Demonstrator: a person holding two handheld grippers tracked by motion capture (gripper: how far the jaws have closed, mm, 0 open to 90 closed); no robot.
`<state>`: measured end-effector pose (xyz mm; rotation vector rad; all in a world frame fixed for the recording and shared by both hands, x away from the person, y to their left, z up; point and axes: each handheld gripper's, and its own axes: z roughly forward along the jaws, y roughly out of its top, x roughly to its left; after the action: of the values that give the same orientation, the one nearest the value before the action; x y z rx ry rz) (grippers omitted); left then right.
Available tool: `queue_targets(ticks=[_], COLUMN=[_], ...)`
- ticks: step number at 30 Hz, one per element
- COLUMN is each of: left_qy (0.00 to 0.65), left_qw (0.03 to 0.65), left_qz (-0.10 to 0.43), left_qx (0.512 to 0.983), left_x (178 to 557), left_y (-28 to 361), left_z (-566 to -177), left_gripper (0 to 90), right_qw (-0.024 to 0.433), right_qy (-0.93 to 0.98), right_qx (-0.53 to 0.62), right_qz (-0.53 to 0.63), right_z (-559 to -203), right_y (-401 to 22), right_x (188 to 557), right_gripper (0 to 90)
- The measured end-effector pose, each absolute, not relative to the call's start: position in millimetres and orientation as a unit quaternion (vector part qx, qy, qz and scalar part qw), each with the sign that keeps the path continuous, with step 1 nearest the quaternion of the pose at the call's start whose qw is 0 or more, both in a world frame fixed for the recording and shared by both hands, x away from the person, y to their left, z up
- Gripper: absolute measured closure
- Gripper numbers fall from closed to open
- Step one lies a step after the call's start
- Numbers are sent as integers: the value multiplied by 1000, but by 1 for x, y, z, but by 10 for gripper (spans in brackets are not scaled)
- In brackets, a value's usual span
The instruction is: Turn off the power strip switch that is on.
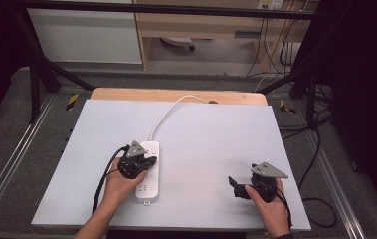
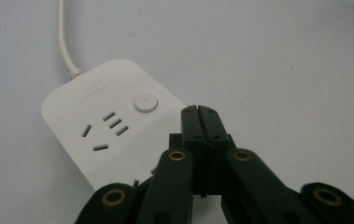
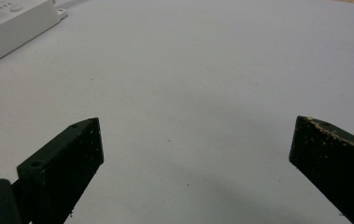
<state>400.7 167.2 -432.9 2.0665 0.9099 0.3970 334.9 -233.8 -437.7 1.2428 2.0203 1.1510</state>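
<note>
Power strip [image 1: 147, 172] | long axis front-to-back, cord end far | left hand-held gripper [image 2: 198, 109] closed empty | right hand-held gripper [image 3: 193, 140] wide

One white power strip [image 1: 147, 172] with one cord [image 1: 168, 112]; two black grippers, left [image 1: 148, 162], right [image 1: 232, 183]; one table [image 1: 216, 144].
</note>
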Motion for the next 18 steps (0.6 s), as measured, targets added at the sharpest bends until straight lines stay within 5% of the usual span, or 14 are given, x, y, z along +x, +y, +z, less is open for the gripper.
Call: queue_targets(ticks=[18], left_qy=[365], left_qw=[414], left_qz=[155], left_qx=[820], left_x=[401], left_y=[167], left_z=[-433], left_gripper=[900], right_qw=[251], right_qy=[743], right_qx=[455], right_qz=[421], right_z=[-438], right_y=[-233], right_x=[334], right_gripper=[34])
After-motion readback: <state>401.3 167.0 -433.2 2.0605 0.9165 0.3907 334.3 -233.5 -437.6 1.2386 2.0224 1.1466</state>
